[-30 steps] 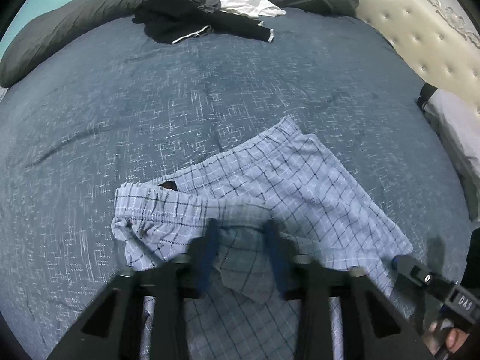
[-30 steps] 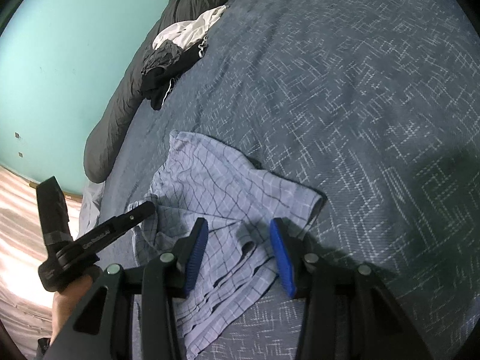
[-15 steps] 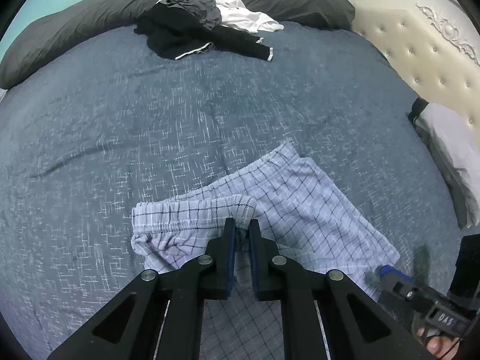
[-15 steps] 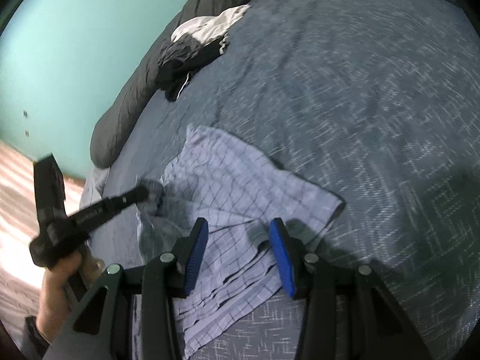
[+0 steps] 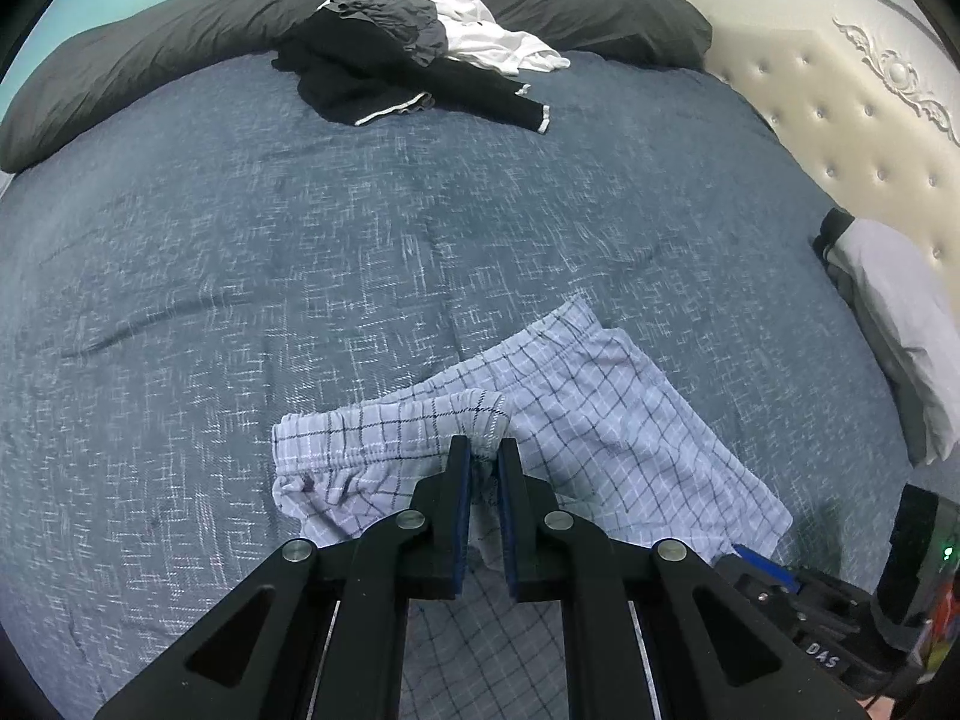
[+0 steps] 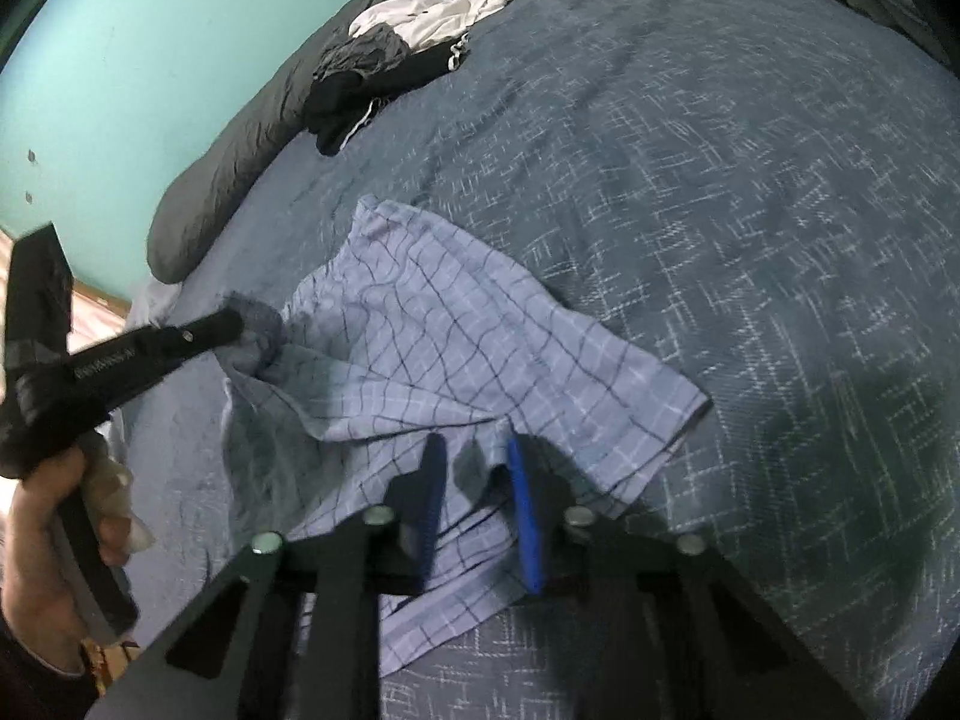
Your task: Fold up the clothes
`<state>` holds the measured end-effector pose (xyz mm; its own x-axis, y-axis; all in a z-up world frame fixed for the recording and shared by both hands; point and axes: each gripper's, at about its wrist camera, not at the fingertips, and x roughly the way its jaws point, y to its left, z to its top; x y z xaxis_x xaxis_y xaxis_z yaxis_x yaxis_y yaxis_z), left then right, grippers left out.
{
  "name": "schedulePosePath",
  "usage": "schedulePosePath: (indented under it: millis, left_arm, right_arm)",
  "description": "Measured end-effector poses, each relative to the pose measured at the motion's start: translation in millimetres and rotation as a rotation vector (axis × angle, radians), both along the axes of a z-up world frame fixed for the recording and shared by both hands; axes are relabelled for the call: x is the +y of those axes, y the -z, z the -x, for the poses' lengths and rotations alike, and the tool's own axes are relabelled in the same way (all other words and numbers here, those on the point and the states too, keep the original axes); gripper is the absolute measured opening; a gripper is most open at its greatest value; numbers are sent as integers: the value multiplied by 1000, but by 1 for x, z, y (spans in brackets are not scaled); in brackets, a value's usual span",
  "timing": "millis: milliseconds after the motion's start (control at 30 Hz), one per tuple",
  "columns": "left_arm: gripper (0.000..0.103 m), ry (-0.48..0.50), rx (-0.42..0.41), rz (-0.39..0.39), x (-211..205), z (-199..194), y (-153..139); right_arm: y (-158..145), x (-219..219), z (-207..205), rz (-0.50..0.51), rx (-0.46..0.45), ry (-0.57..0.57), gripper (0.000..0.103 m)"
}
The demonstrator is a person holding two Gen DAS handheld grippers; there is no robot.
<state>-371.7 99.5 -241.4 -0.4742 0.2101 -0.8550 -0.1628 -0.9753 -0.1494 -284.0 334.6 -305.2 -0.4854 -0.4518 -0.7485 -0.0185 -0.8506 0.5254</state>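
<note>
Pale blue checked shorts (image 5: 576, 414) lie rumpled on the grey-blue bedspread (image 5: 300, 252), close to the near edge of the bed, with one leg spread flat toward the headboard side and the elastic waistband bunched up. The left tool (image 5: 483, 459) has its two fingers pressed nearly together on a raised fold of the waistband, pinching the cloth between the blue pads. From the right wrist view the same tool (image 6: 231, 321) shows as a black bar held in a hand (image 6: 42, 540), its tip buried in a gathered knot of the shorts (image 6: 456, 348). The right tool (image 6: 477, 468) sits low over the hem of the shorts, its fingers spread apart with fabric lying between them but not gripped. At the far edge of the bed a heap of dark and white clothes (image 5: 414, 54) rests against a long dark grey bolster pillow (image 5: 150, 60), well apart from the shorts. A cream tufted headboard (image 5: 858, 114) stands along the right edge, with a white pillow (image 5: 900, 312) beside it.
</note>
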Motion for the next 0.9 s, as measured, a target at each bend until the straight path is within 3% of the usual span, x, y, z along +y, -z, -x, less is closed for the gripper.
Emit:
schedulePosePath:
  millis: [67, 233, 633, 900]
  left_arm:
    - [9, 3, 2, 2, 0, 0, 0]
    - [9, -5, 6, 1, -3, 1, -3]
    - [9, -15, 13, -33, 0, 14, -16]
    - [9, -10, -14, -79, 28, 41, -17]
  right_arm:
    - [2, -1, 1, -19, 0, -8, 9]
    - [0, 4, -1, -10, 10, -2, 2]
    - [-26, 15, -11, 40, 81, 10, 2]
    - [-33, 35, -16, 63, 101, 41, 2]
